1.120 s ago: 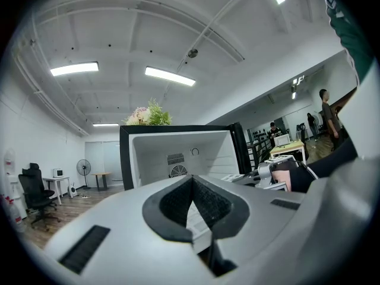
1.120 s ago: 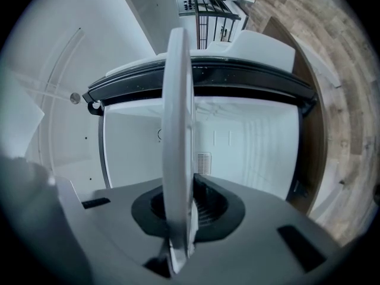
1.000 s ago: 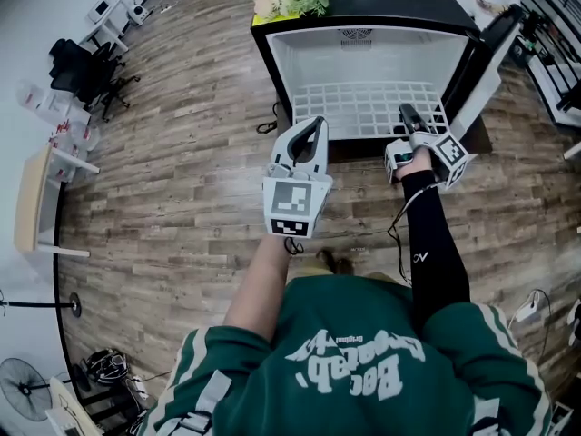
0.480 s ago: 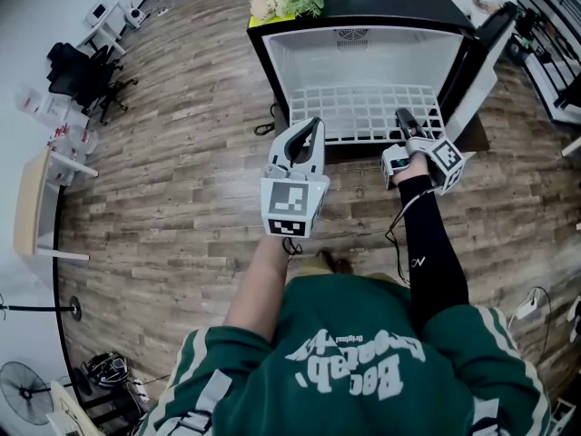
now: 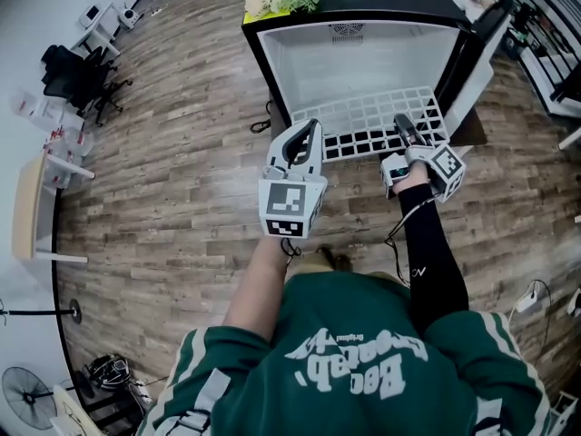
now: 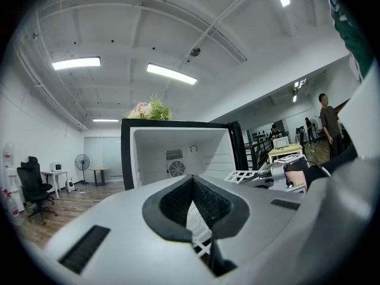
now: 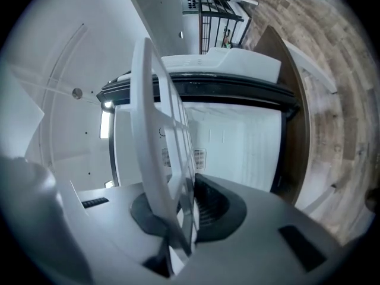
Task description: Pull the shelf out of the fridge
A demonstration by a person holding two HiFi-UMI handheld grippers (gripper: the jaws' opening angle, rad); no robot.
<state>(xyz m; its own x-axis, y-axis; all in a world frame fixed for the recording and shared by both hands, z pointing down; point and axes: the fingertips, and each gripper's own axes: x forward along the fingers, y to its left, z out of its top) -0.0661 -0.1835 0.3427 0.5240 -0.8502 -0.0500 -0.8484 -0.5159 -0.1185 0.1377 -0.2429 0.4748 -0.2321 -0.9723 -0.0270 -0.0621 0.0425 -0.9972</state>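
Right gripper (image 5: 403, 127) is clamped on the front edge of the white wire shelf (image 5: 363, 114), which sits partly out of the open fridge (image 5: 300, 57) at your 12 o'clock, long axis running 9 to 3, so the pull runs toward 6. Your left gripper (image 5: 310, 131), jaws together on nothing, hovers by the shelf's 9 o'clock corner. Lettering on your green sweatshirt (image 5: 354, 398) cannot be read reliably, and no brand shows on the fridge.

a grey-brown plank floor (image 5: 163, 180) runs to a white wall (image 5: 23, 16) with black office chairs (image 5: 68, 71) and a pale table (image 5: 29, 209), under long ceiling strip lights (image 6: 76, 63).
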